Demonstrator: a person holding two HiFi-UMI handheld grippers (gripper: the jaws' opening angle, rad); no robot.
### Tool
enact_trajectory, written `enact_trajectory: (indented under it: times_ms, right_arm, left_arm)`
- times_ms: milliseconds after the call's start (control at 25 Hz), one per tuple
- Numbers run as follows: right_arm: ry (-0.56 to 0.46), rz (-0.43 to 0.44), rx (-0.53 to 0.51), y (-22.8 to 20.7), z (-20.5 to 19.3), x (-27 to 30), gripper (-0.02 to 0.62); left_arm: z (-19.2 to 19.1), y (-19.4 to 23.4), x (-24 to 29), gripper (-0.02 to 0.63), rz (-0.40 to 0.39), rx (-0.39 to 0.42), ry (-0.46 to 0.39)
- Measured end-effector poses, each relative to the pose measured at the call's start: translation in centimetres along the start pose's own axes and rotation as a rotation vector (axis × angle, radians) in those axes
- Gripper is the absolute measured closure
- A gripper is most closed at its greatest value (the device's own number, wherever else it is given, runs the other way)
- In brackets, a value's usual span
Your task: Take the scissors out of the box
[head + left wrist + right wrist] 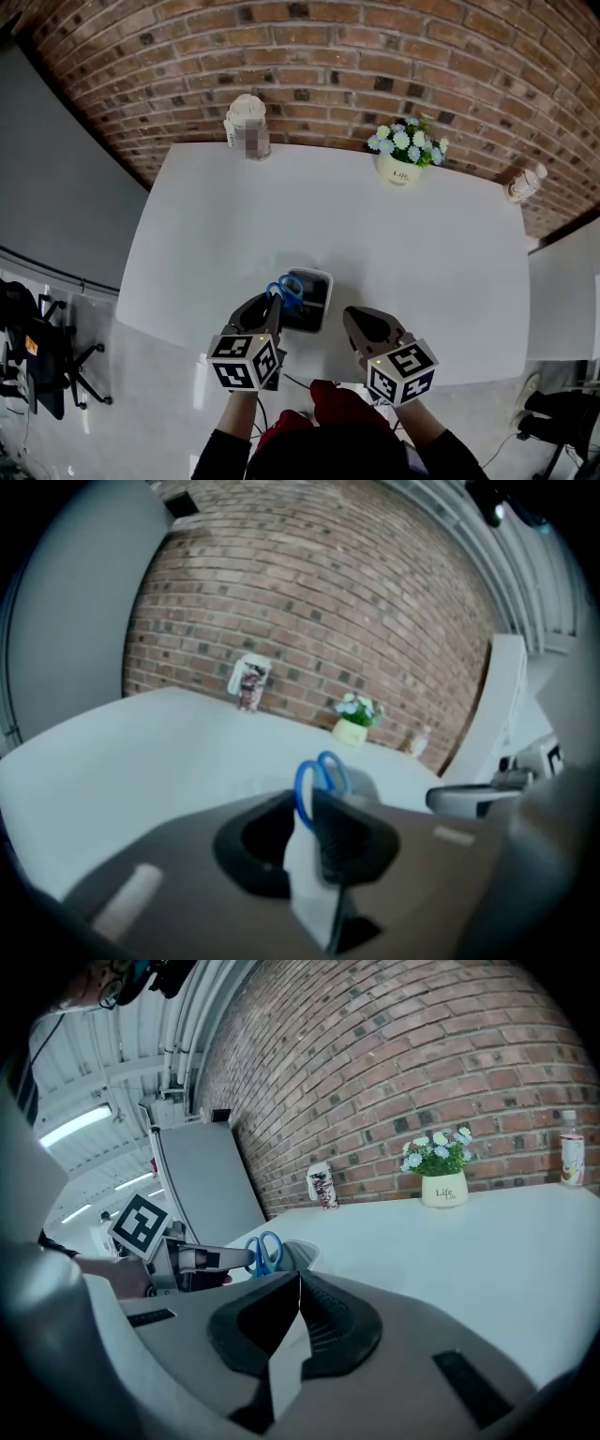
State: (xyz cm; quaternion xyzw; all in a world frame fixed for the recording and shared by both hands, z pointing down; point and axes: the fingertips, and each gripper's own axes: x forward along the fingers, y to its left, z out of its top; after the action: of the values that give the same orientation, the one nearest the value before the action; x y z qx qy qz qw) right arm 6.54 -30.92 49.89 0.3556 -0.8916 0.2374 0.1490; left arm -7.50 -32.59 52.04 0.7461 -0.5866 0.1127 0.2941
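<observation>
Left claw point(307, 808) seems clamped on the scissors point(322, 772) by one handle loop; lifting could swing them loose or drag the box point(317, 274). Right claw point(296, 1288) is closed, empty.

Left gripper point(306, 803) sits low over the white table point(141, 752), jaws drawn in on one blue handle loop of the scissors point(322, 766); the second loop stands clear beyond the tips. Grey rim of the box point(361, 782) shows just behind the handles. Along the table's far edge, by the brick wall point(309, 602): a white-topped container point(248, 682), a flower pot point(353, 726), a small bottle point(419, 743), each apart from the next
</observation>
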Motion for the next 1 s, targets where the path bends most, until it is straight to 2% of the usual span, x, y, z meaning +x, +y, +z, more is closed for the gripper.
enact_trajectory:
  times_ms: [200, 480, 1000]
  right_arm:
    - [-0.001, 0.005, -0.002, 0.1, 0.1, -0.1, 0.587]
    - [-0.011, 0.014, -0.006, 0.3, 0.2, -0.7, 0.586]
    - [-0.043, 0.026, -0.016, 0.2, 0.8, -2.0, 0.587]
  left_arm:
    - [0.5, -0.6, -0.4, 0.569, -0.010, -0.002, -0.024]
    - [1.2, -2.1, -0.6, 0.580, -0.028, 0.037, -0.047]
    - [2.9, -3.7, -1.7, 0.584, -0.013, 0.079, -0.119]
